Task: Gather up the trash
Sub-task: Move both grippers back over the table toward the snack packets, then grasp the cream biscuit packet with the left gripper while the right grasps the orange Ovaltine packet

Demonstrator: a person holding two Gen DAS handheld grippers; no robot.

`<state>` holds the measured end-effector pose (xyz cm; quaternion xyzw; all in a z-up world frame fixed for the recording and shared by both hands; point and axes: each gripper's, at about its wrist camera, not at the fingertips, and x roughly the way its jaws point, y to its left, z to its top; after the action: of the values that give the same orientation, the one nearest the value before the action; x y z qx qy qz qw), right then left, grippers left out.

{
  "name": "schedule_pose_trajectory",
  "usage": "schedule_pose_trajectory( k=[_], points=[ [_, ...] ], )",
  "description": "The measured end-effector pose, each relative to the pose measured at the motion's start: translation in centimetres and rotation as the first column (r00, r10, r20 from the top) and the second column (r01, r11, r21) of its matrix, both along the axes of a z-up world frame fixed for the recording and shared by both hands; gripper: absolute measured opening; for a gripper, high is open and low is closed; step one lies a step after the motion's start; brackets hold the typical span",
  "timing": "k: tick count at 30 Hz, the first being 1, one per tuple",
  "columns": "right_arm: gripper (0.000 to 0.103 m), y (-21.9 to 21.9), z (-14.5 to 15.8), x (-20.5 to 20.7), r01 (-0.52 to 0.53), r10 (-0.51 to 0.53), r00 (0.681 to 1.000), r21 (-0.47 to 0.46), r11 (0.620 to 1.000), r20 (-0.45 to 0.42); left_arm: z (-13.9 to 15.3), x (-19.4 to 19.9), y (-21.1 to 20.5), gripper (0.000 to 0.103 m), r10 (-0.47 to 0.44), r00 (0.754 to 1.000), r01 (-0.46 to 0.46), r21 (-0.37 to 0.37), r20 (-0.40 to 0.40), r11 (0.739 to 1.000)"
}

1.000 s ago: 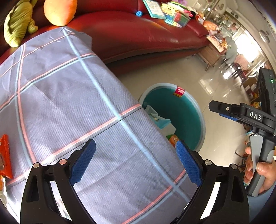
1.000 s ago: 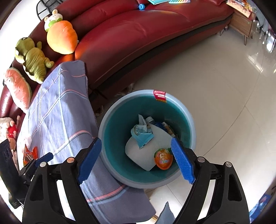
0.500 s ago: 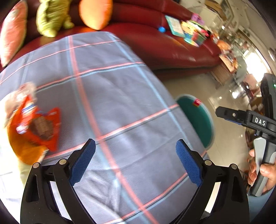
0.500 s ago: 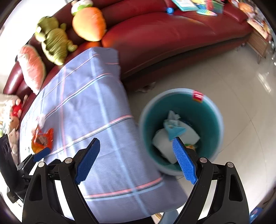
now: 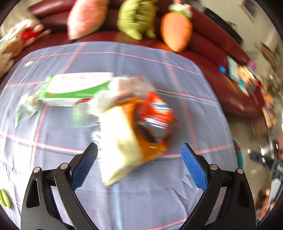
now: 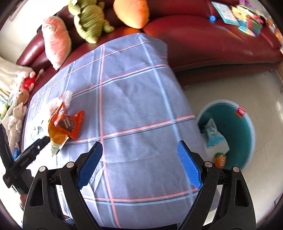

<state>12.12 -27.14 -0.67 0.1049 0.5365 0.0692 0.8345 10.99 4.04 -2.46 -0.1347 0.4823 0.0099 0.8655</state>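
Observation:
A heap of trash lies on the plaid-clothed table (image 5: 176, 194): an orange-red snack wrapper (image 5: 155, 118), a pale bag (image 5: 120, 146) and a green-and-white packet (image 5: 74, 88), all blurred. My left gripper (image 5: 138, 155) hovers open just short of the pale bag, touching nothing. In the right wrist view, my right gripper (image 6: 139, 150) stands open over bare cloth, with the orange wrapper (image 6: 65, 123) to its far left. One finger of the left gripper (image 6: 38, 144) points at that wrapper. The teal bin (image 6: 238, 131) on the floor at right holds a blue carton and other scraps.
A red sofa (image 6: 203, 39) curves behind the table, with plush toys (image 6: 90, 19) along it and books (image 6: 228, 10) at its far end. More soft toys (image 6: 19, 106) sit at the table's left edge. Pale tiled floor (image 6: 221, 85) surrounds the bin.
Both grippers have swung left from the bin towards the table. The trash heap has come into the middle of the left wrist view. The bin has slid to the right edge of the right wrist view.

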Motion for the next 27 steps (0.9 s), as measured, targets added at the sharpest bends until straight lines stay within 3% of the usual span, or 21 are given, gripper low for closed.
schedule_pose_trajectory(
  k=[7,11,19,27],
  points=[
    [0.082,2.3,-0.4,0.7,-0.035,0.035,0.999,-0.027,0.999,-0.024,-2.2,1.3,3.2,0.095,0.109,0.993,-0.110,-0.018,-0.049,0.994],
    [0.082,3.9,-0.7,1.6,-0.062,0.060,0.997,-0.042,0.997,-0.038,-3.6,1.8,3.1,0.095,0.098,0.992,-0.102,-0.041,-0.080,0.994],
    [0.082,8.8,-0.9,4.0,-0.161,0.159,0.986,-0.033,0.986,-0.056,-4.3,1.0,5.0,0.096,0.071,0.995,-0.074,-0.046,-0.068,0.996],
    [0.082,16.8,-1.6,7.6,-0.349,0.347,0.935,-0.009,0.937,-0.068,-4.5,-1.0,7.9,0.099,0.054,0.996,-0.058,-0.054,-0.076,0.997]
  ],
)
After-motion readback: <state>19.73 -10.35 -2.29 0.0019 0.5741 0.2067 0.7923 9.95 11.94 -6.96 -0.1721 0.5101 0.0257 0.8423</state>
